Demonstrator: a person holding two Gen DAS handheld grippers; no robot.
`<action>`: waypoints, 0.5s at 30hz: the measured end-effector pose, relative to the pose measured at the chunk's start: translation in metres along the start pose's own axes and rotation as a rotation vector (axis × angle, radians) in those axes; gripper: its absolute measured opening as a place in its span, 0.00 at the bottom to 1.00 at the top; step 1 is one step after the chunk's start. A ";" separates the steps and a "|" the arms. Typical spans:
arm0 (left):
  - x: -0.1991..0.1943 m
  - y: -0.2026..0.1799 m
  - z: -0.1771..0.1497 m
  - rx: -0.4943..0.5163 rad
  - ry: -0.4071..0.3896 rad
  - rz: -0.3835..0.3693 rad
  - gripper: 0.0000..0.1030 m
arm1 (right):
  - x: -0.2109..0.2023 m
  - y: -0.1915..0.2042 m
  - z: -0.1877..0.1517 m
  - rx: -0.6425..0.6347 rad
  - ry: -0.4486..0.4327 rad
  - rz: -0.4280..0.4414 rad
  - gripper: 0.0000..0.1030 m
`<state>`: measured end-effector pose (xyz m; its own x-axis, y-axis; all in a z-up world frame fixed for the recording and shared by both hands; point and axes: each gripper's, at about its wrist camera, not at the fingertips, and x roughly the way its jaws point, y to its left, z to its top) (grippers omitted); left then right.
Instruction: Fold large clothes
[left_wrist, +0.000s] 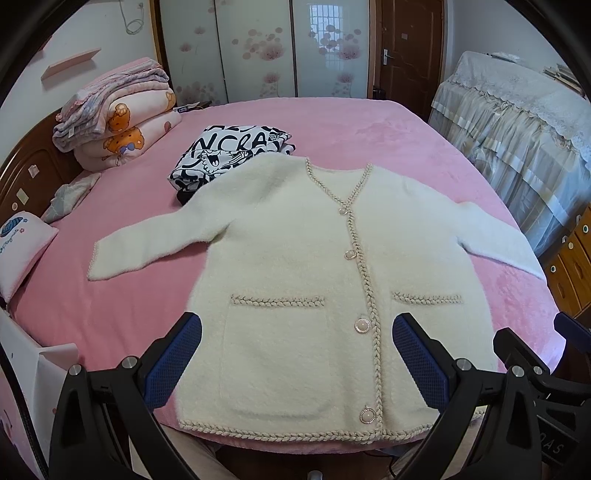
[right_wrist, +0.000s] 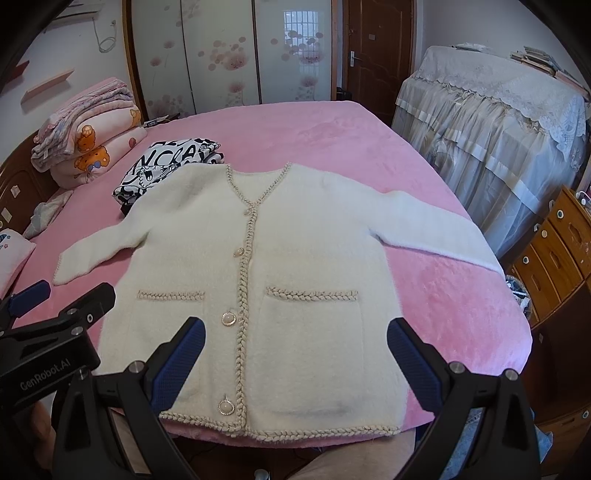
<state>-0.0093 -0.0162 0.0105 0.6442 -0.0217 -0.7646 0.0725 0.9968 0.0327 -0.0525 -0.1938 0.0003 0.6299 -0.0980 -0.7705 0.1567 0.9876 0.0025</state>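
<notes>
cream cardigan (left_wrist: 295, 258) flat on the pink bed (left_wrist: 369, 125)
we hold left gripper (left_wrist: 295, 354) and right gripper (right_wrist: 295, 354) spread wide, gripping nothing.

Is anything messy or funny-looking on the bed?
Mostly tidy. The cream cardigan lies flat and buttoned on the pink bed, but its shoulder overlaps the folded black-and-white garment behind it, and one sleeve reaches the bed's edge. Both grippers, left and right, are open and empty.
</notes>
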 end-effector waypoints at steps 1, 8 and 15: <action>0.000 0.000 0.000 -0.001 -0.001 -0.002 1.00 | 0.000 0.000 0.000 0.000 0.000 0.000 0.96; 0.000 -0.001 -0.002 -0.001 0.005 -0.002 1.00 | 0.002 -0.004 -0.006 0.007 0.006 0.000 0.96; 0.002 -0.001 -0.002 -0.005 0.013 -0.001 1.00 | 0.006 -0.005 -0.008 0.012 0.018 0.000 0.96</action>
<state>-0.0094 -0.0173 0.0072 0.6338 -0.0218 -0.7732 0.0692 0.9972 0.0286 -0.0556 -0.1988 -0.0099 0.6164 -0.0960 -0.7816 0.1662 0.9860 0.0100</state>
